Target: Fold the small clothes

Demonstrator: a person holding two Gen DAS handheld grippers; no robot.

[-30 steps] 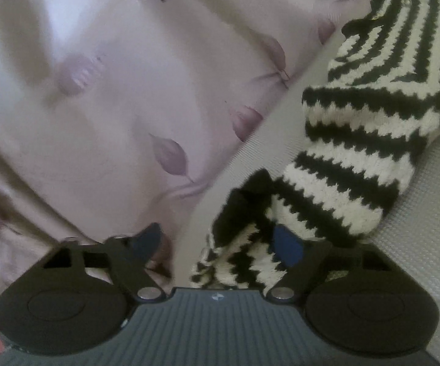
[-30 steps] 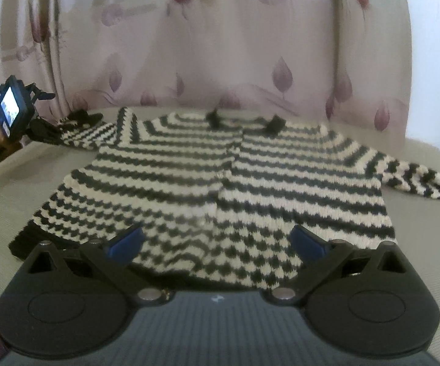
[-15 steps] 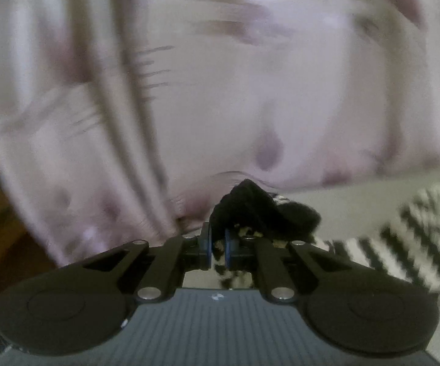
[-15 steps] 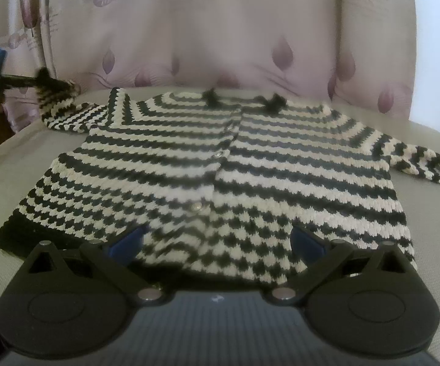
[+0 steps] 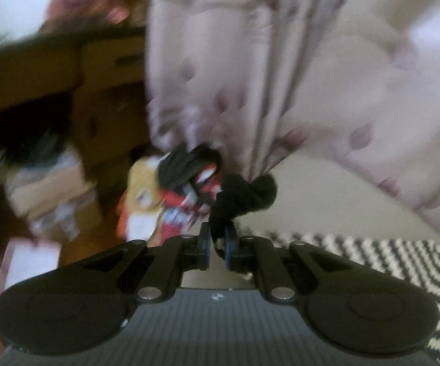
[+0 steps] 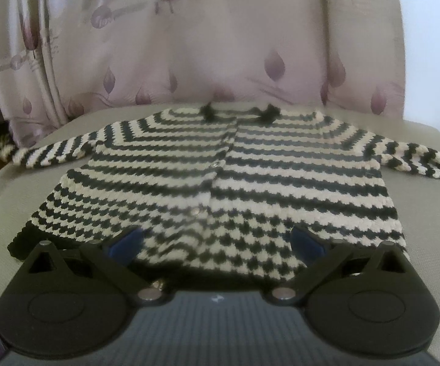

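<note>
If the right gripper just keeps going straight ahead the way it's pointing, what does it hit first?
Most likely the striped cardigan: the right gripper points with open jaws over its hem, which lies spread on the cushion. Beyond it hangs the curtain. Height above the fabric is unclear.

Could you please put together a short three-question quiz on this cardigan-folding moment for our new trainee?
1. True or false: the left gripper is shut on the black cuff of the striped cardigan.
2. Multiple choice: the right gripper is (A) clamped on the hem, (B) open, with the hem seen between its fingers, (C) holding the curtain.
3. Fill in: the cardigan's body lies spread flat, front side up, on the ______ surface.

Key
1. True: both pads pinch the black knit.
2. B: the blue pads stand wide apart, gripping nothing.
3. Beige padded.
</note>
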